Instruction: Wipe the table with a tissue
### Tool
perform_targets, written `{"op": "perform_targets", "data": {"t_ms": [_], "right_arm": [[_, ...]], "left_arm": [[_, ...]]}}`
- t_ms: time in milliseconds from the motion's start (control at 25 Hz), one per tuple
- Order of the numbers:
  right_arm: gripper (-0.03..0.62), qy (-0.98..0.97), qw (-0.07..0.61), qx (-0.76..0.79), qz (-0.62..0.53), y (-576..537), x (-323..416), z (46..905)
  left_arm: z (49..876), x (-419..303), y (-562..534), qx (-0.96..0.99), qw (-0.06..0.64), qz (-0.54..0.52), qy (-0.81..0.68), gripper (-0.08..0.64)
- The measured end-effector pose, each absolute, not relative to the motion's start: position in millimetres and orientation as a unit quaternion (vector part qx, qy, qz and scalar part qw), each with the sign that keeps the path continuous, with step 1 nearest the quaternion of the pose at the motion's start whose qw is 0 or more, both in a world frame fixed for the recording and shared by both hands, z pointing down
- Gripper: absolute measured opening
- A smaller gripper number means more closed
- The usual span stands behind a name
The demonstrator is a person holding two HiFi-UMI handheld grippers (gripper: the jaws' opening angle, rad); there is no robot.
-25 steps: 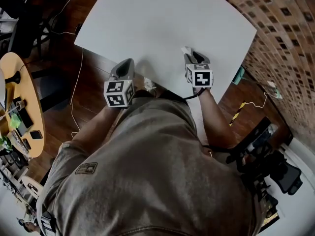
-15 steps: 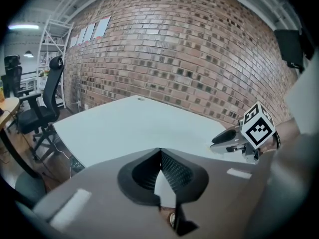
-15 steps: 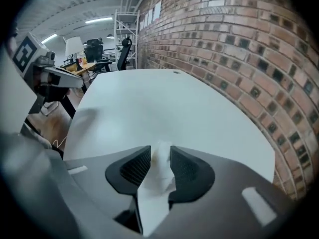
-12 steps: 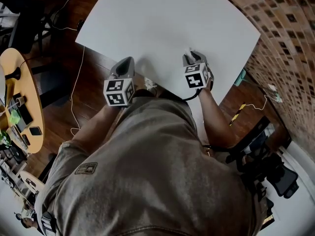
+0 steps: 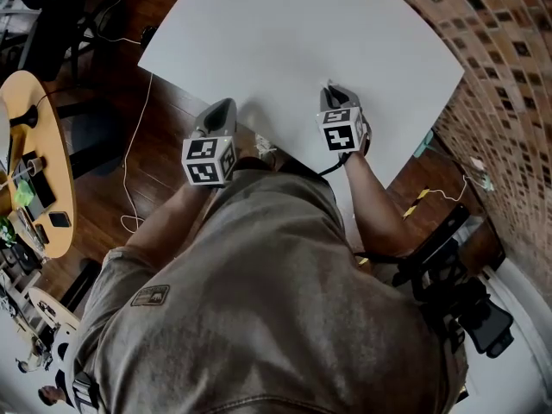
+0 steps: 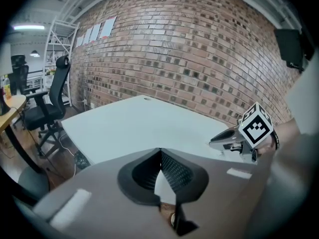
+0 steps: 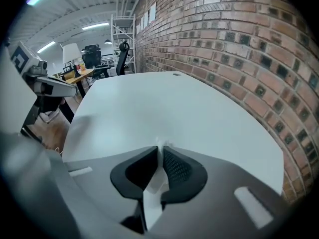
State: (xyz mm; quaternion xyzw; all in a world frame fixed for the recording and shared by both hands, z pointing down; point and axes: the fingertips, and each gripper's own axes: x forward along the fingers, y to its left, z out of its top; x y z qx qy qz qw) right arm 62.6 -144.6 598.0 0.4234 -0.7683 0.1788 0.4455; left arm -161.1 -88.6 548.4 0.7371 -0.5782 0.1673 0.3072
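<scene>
Your right gripper [image 7: 160,151] is out over the white table [image 5: 302,33], close to its near edge, forearm stretched forward, nose pitched steeply down at the surface. Jaws have just been closing and are now clamped on the tissue [image 7: 151,193]. A white strip runs up between the pads and a small tuft pokes out past the fingertips. Can't tell whether that tuft touches the tabletop.

Your left gripper [image 6: 160,152] sits lower and further back, tip right at the table's near edge, angled down less steeply. Jaws together at the tips, nothing between them. The two grippers are side by side, well apart.

Around you:
- The brick wall [image 5: 509,76] runs along the table's right side.
- The tabletop ahead of both grippers is bare, so nothing blocks the tissue.
- A cable [image 5: 131,158] trails over the dark wood floor [image 5: 172,162] left of the table.
- A round wooden table [image 5: 53,153] with small clutter stands further left.
- The left gripper view shows a black office chair [image 6: 47,108] and a white shelf rack [image 6: 57,39] beyond the far corner.
</scene>
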Motion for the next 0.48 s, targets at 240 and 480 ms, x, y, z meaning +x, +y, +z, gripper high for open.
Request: {"op": "perform_targets", "data": {"t_ms": [240, 480], "right_arm": [[0.051, -0.793, 0.42, 0.398, 0.188, -154.0, 21.5, 598.3], [0.049, -0.819, 0.411, 0.354, 0.188, -145.6, -30.5, 596.6]], "left_arm": [[551.1, -183.5, -78.8, 0.718, 0.313, 0.17, -0.598, 0.002], [551.0, -201.6, -70.1, 0.705, 0.315, 0.171, -0.612, 0.002]]}}
